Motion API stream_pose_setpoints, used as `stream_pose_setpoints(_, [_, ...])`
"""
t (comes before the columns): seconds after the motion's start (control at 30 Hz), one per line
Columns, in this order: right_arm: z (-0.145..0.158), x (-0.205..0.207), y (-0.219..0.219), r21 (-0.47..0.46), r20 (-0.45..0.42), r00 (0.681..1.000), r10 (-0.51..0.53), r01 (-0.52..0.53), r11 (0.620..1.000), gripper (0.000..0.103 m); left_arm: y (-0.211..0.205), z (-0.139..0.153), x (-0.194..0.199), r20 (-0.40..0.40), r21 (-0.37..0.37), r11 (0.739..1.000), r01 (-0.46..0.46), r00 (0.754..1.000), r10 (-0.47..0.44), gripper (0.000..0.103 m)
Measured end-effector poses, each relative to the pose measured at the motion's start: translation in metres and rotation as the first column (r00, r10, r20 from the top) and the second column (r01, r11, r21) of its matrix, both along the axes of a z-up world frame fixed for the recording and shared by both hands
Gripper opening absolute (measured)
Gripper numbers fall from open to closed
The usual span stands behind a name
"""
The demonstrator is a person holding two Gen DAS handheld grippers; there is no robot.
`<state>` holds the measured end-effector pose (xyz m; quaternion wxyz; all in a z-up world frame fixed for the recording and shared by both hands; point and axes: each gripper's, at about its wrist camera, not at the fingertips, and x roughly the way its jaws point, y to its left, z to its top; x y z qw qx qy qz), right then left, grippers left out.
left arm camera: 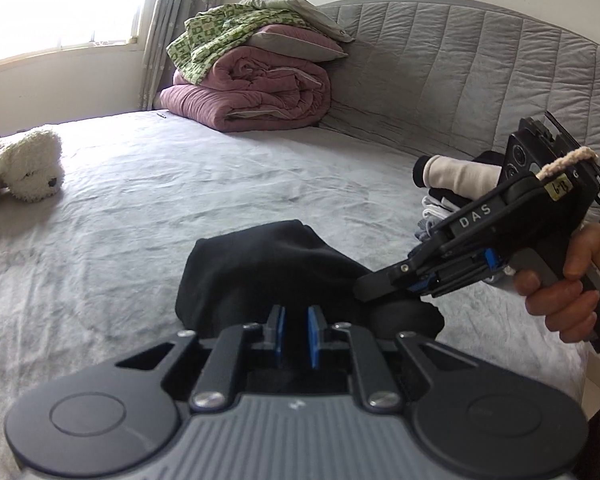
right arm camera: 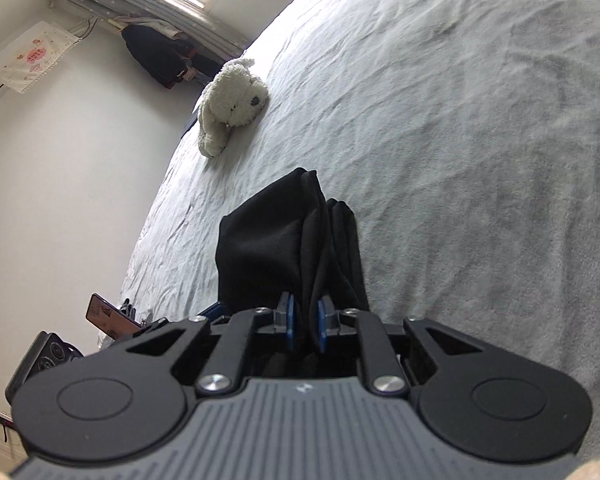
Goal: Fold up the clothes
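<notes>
A black garment [left arm camera: 260, 276] is seen bunched on the grey bed cover [left arm camera: 140, 208], toward the near edge of the bed, partly folded into several layers. In the left wrist view, the left gripper [left arm camera: 296, 330] is held low over the near part of the garment; its blue-padded fingers [left arm camera: 313, 332] are set narrowly, with a small gap between them, and whether cloth is pinched there cannot be told. From the right, the right gripper [left arm camera: 380, 286] is pressed against the right-hand end of the garment, its handle grasped by a hand [left arm camera: 560, 280]. In the right wrist view, a fold of the black garment [right arm camera: 284, 240] is clamped between the right gripper's [right arm camera: 305, 326] closely set fingers [right arm camera: 290, 320], with dark layers standing up from the cover beyond them. A white plush dog [left arm camera: 20, 168] is seen lying near the far left edge of the bed. At the headboard end, a stack of pink quilt, pillow and green patterned blanket [left arm camera: 252, 68] is piled against the grey quilted headboard [left arm camera: 460, 72]. Near the right edge of the bed, a pile of folded clothes [left arm camera: 452, 188] is partly hidden behind the right gripper.
</notes>
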<state>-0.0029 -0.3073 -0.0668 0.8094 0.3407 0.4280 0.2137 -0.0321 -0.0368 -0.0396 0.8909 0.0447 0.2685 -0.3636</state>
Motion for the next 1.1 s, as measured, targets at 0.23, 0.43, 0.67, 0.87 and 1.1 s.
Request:
stream_pose_setpoints(0.23, [0.038,-0.022,0.020,-0.249,0.244,0.969,0.046,0.017,0.968,0.022,-0.006,-0.007,-0.006,0.006,0.008,0.999,0.049,0.999,-0.049,0.011])
stream_pose_setpoints(0.43, [0.050,-0.025,0.068,-0.369,0.430,0.871,0.239,-0.072,0.927,0.022,-0.013,-0.015,-0.013,0.021,0.042,0.995,0.086,0.996,-0.087,0.011])
stream_pose_setpoints(0.67, [0.032,-0.003,0.091,-0.450,0.392,0.869,0.301,-0.104,0.887,0.004,-0.014,-0.021,-0.020,0.027,0.049,0.993,0.106,0.994,-0.108,0.011])
stream_pose_setpoints(0.87, [0.017,0.015,0.098,-0.506,0.358,0.888,0.287,-0.074,0.859,0.000,-0.012,-0.023,-0.017,0.010,0.037,0.994,0.101,0.995,-0.101,0.009])
stream_pose_setpoints(1.1, [0.011,0.023,0.096,-0.552,0.358,0.898,0.256,-0.018,0.834,0.002,0.000,-0.011,-0.006,-0.044,0.000,0.988,0.151,0.988,-0.151,0.010])
